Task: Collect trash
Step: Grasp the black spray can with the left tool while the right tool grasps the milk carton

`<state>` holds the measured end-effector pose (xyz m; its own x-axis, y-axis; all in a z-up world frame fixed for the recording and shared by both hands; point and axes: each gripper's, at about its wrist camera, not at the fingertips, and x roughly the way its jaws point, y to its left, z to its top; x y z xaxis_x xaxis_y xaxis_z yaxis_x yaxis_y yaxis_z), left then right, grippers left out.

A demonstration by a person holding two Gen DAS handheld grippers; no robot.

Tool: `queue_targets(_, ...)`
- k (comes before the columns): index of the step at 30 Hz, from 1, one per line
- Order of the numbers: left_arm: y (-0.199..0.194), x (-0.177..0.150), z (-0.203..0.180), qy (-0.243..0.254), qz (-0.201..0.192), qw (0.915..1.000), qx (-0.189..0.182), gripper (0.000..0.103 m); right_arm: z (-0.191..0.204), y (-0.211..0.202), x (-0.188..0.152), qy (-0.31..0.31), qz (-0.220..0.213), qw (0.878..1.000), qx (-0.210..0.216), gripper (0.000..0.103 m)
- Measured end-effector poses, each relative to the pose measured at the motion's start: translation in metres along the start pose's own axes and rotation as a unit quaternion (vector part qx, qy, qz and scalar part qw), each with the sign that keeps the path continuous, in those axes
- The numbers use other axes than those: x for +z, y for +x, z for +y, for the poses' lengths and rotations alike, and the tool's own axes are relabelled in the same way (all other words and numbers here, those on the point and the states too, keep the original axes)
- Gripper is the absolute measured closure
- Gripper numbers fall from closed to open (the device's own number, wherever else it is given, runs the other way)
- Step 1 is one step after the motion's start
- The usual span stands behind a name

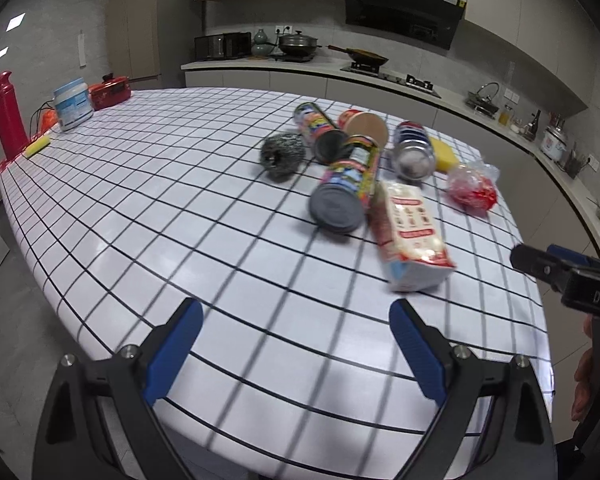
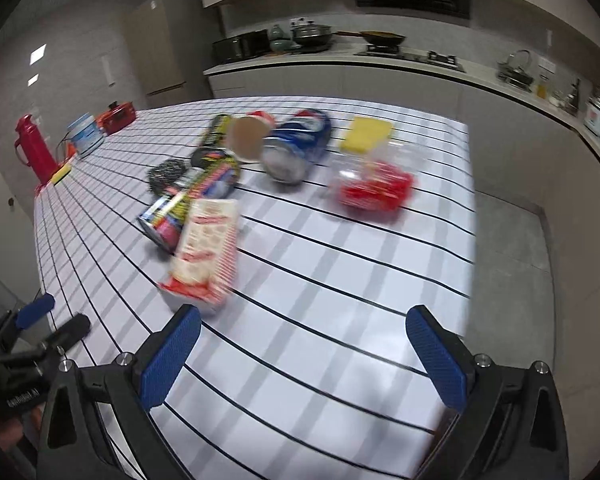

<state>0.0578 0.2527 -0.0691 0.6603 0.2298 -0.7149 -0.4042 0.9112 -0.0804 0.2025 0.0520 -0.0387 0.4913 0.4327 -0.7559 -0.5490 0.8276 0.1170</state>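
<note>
Trash lies in a cluster on the checked table (image 1: 140, 208): a white and red snack packet (image 1: 412, 232) (image 2: 206, 248), two colourful tubes (image 1: 346, 184) (image 1: 320, 130) on their sides, a paper cup (image 1: 364, 124), a blue can (image 1: 412, 150) (image 2: 296, 146), a steel scourer (image 1: 282, 154), a yellow sponge (image 1: 444, 154) (image 2: 366, 134) and a red crumpled wrapper (image 1: 472, 188) (image 2: 374, 184). My left gripper (image 1: 296, 340) is open and empty above the near table edge. My right gripper (image 2: 304, 350) is open and empty, just short of the packet; it also shows in the left wrist view (image 1: 560, 276).
A red flask (image 1: 6, 116), a white tub (image 1: 72, 104), a small yellow sponge (image 1: 38, 146) and a red case (image 1: 110, 90) stand at the table's far left. A kitchen counter (image 1: 320, 68) with pots runs behind. The left gripper shows at the lower left of the right wrist view (image 2: 52, 320).
</note>
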Motion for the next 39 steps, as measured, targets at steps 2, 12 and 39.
queue_targets(2, 0.007, 0.003, 0.016, -0.002, 0.004, 1.0, 0.004, 0.008, 0.02, 0.017, 0.009, -0.009, 0.005, 1.0, 0.006, 0.0)
queue_targets(12, 0.044, 0.029, 0.05, 0.007, 0.016, 0.9998, -0.011, 0.008, 0.067, 0.101, 0.026, -0.012, 0.056, 0.998, -0.012, 0.039)
queue_targets(39, 0.129, 0.095, -0.045, 0.107, 0.053, 0.9866, -0.112, 0.02, -0.017, 0.081, 0.025, 0.11, 0.053, 0.988, -0.099, 0.032)
